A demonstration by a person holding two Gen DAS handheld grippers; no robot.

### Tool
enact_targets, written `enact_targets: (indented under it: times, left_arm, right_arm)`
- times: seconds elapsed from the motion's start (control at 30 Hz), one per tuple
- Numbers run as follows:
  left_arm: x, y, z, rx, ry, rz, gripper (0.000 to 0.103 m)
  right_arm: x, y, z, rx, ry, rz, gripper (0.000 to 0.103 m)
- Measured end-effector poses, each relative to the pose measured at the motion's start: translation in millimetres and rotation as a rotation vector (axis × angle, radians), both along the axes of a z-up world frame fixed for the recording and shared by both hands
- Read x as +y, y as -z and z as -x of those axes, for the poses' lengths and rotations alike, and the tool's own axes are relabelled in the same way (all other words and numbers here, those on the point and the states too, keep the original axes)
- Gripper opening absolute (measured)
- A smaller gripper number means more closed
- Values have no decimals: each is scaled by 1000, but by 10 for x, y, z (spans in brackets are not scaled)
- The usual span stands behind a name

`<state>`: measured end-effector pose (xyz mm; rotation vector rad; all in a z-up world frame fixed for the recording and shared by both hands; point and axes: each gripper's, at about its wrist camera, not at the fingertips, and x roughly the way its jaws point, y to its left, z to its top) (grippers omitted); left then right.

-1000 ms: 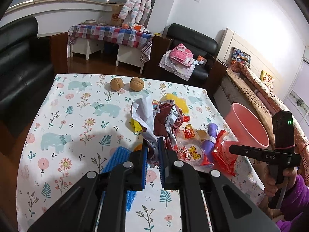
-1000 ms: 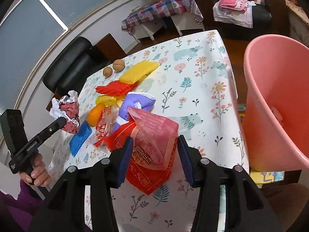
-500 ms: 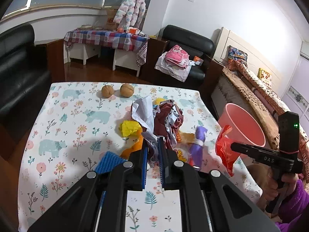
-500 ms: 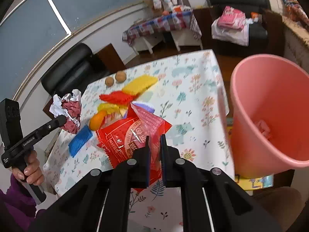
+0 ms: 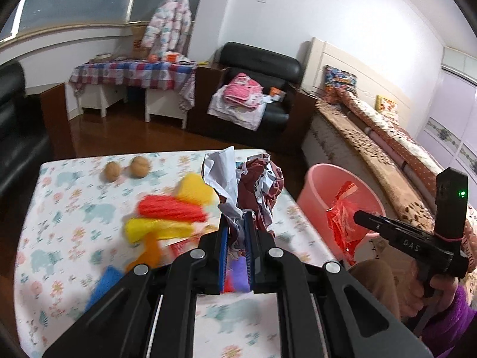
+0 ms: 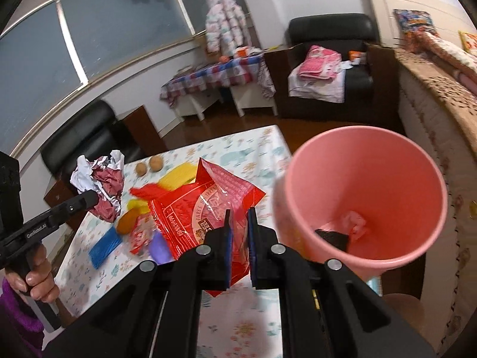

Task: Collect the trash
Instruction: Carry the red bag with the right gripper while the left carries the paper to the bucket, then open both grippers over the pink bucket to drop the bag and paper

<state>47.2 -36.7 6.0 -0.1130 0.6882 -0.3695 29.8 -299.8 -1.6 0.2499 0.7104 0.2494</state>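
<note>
I had the right gripper clamped on the red snack bag, left gripper pinching crumpled paper; best released squarely over the pink bin.

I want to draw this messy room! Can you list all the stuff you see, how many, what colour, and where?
Crumpled paper wad: one, white and maroon, clamped in the left gripper above the table.
Snack bag: one, red, clamped in the right gripper beside the bin.
Bin: one, pink, off the table's edge, scraps at its bottom.
Walnuts: two, brown, far side of the table.
Loose wrappers: several, red, yellow, orange, blue and purple, mid-table; too blurred to count.
Table: one, white floral cloth.
Armchair: one, black, with pink clothes.
Side table: one, checked cloth, by the window.
Left gripper: black, blue pads, shut.
Right gripper: black, blue pads, shut.
</note>
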Motion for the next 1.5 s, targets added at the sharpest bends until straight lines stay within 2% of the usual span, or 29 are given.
enact_targets:
  times: [0.47, 0.8, 1.2, 1.5]
  left_arm:
    - [-983, -138, -318, -13, 135, -9, 9]
    - [-1627, -30, -514, 28, 218, -36, 9]
    - [-2151, 251, -682, 105, 274, -60, 10]
    - [-2338, 447, -737, 143, 293, -87, 10]
  right_arm:
    - [-771, 28, 21, -8, 222, 3, 9]
    - [-1112, 88, 20, -18, 333, 30, 9]
    - [-1285, 189, -72, -3, 371, 64, 9]
    - [-1332, 270, -153, 20, 379, 72, 9]
